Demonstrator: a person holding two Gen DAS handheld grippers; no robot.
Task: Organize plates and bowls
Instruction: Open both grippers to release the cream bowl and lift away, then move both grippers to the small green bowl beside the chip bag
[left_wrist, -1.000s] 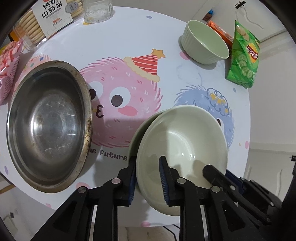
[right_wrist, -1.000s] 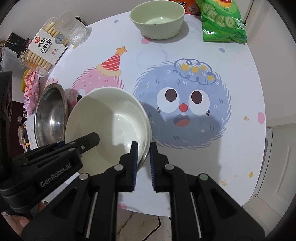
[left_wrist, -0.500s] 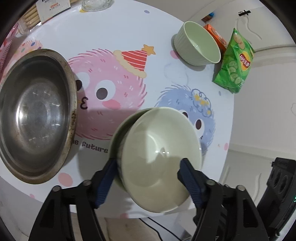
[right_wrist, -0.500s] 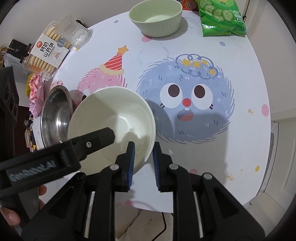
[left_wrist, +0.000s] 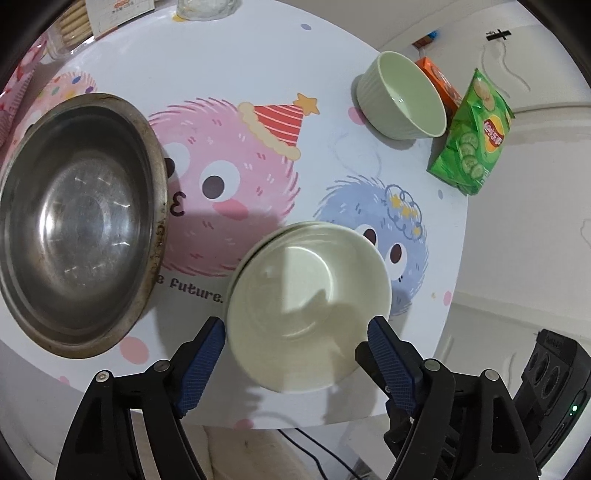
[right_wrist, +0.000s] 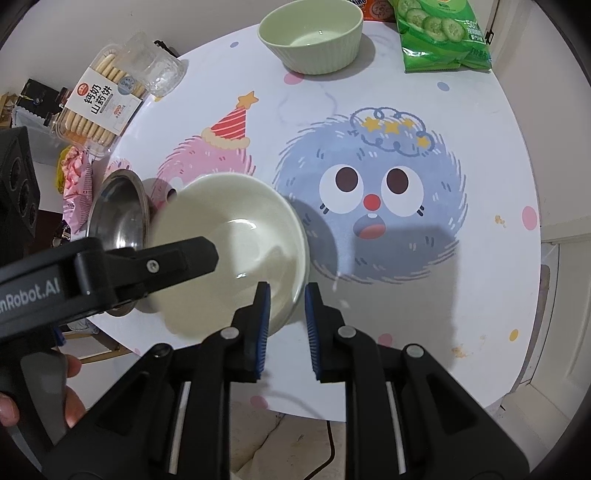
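**Pale bowls in the right gripper, left jaws spreading**

I look down on a round table (left_wrist: 258, 55) with a printed cartoon cover. My right gripper (right_wrist: 286, 295) is clamped on the rim of the pale bowl (right_wrist: 229, 236): one blue pad sits inside the rim and the other outside. The bowl is tilted, with its near edge held up between the pads. In the left wrist view I can see a second rim just behind the first one, so this is a nested pair of pale bowls (left_wrist: 310, 306). Whether the far edge rests on the table I cannot tell.

My left gripper (left_wrist: 297, 332) has its jaws wide apart and they are opening at this moment. The blue pads stand on both sides of the nested bowls, and neither pad presses on them. In the right wrist view one black finger of the left gripper reaches over the bowl, and the person's hand (right_wrist: 40, 402) holds its handle at the lower left.

A steel basin (left_wrist: 77, 225) stands to the left of the bowls, near them. A ribbed green bowl (left_wrist: 402, 98) stands alone at the far side of the table, just beside a green chip bag (left_wrist: 472, 140). A biscuit box (right_wrist: 99, 103) and a clear glass (right_wrist: 159, 66) are at the far left edge.
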